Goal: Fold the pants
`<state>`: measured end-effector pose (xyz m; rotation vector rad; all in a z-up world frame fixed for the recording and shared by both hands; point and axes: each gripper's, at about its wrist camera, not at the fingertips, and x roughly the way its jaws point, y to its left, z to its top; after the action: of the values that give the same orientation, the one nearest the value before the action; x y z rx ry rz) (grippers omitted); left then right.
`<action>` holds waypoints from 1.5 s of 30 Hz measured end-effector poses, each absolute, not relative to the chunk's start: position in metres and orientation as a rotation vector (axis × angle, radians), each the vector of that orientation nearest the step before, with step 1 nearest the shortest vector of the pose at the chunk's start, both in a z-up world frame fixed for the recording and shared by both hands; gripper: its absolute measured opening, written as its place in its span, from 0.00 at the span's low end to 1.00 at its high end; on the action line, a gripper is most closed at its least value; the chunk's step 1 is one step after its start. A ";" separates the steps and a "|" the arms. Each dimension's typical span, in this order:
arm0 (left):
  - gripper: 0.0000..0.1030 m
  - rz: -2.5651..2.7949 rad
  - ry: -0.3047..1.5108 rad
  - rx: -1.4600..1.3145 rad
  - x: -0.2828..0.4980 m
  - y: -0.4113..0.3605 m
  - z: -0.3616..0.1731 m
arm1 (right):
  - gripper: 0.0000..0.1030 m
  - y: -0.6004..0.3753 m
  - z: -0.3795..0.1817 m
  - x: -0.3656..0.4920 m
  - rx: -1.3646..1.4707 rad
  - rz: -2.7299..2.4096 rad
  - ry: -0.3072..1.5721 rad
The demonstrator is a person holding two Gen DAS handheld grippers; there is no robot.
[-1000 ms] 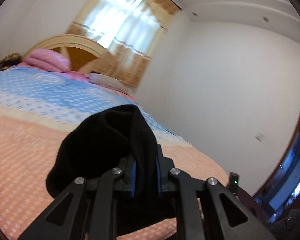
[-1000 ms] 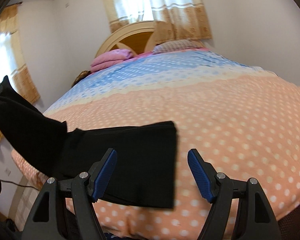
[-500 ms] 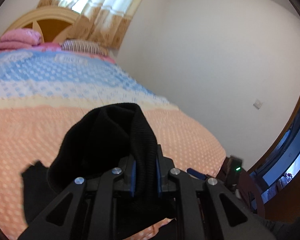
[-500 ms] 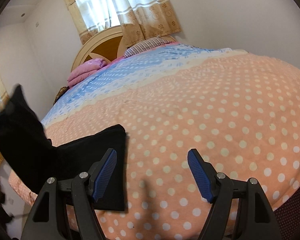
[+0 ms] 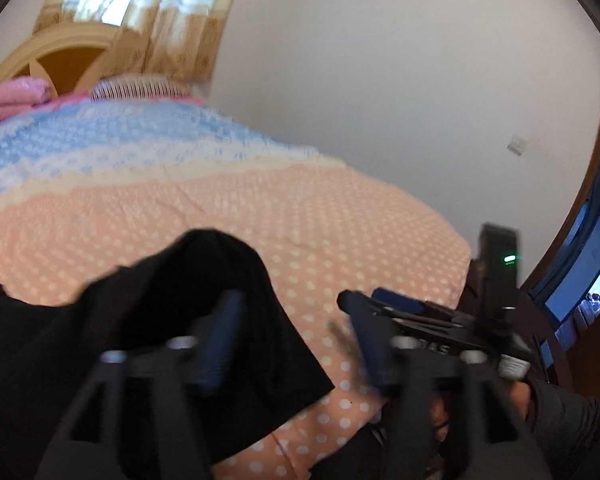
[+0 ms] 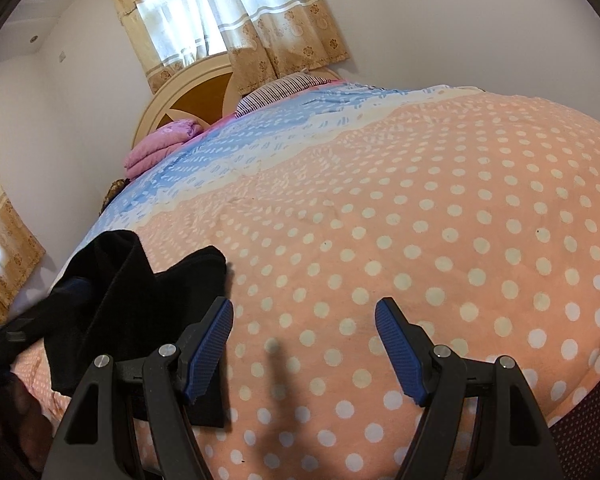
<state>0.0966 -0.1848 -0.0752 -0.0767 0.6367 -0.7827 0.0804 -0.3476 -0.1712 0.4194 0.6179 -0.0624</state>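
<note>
The black pants (image 5: 148, 332) lie bunched on the orange dotted bedspread (image 5: 260, 216) at the near left corner of the bed; they also show in the right wrist view (image 6: 140, 304). My left gripper (image 5: 292, 340) is open, its left finger (image 5: 220, 344) over the raised fold of the pants, nothing held. My right gripper (image 6: 304, 344) is open and empty, low over bare bedspread (image 6: 420, 220) just right of the pants. The right gripper's body (image 5: 452, 320) shows in the left wrist view.
A folded pink quilt (image 6: 160, 148) and a striped pillow (image 6: 276, 92) lie by the wooden headboard (image 6: 196, 100). Curtained window (image 6: 220, 12) behind. White wall on the right (image 5: 380, 80), dark doorway (image 5: 580, 260) at far right. The bed's near edge runs just below the grippers.
My left gripper has opened and let go of the pants, which dropped onto the bed as a bunched fold. The right gripper has shifted right, away from the pants.
</note>
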 end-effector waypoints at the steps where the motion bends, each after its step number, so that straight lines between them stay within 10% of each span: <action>1: 0.71 -0.770 0.613 -0.072 0.094 -0.177 -0.072 | 0.73 -0.348 -0.169 0.078 0.428 -0.050 0.605; 8: 0.88 -0.464 0.523 -0.041 0.093 -0.075 -0.076 | 0.73 -0.319 -0.135 0.064 0.427 0.126 0.515; 21: 0.88 -0.368 0.651 -0.189 0.117 -0.030 -0.131 | 0.71 -0.202 -0.118 0.095 0.111 0.349 0.578; 24: 0.89 -0.372 0.656 -0.184 0.117 -0.032 -0.136 | 0.13 -0.198 -0.136 0.107 0.029 0.301 0.690; 28: 0.97 -0.359 0.675 -0.207 0.123 -0.022 -0.147 | 0.06 -0.228 -0.147 0.089 0.026 0.219 0.746; 36: 0.98 -0.384 0.714 -0.173 0.120 -0.033 -0.157 | 0.07 -0.256 -0.160 0.081 0.073 0.196 0.821; 40: 0.98 -0.360 0.649 -0.213 0.119 -0.015 -0.134 | 0.61 -0.259 -0.145 0.074 0.056 0.188 0.785; 45: 1.00 -0.303 0.590 -0.195 0.138 0.001 -0.113 | 0.61 -0.270 -0.118 0.079 0.233 0.262 0.728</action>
<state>0.1381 0.0007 -0.1126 -0.1951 0.5904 -0.3032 0.0788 -0.2697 -0.1176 0.2334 0.7281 0.2624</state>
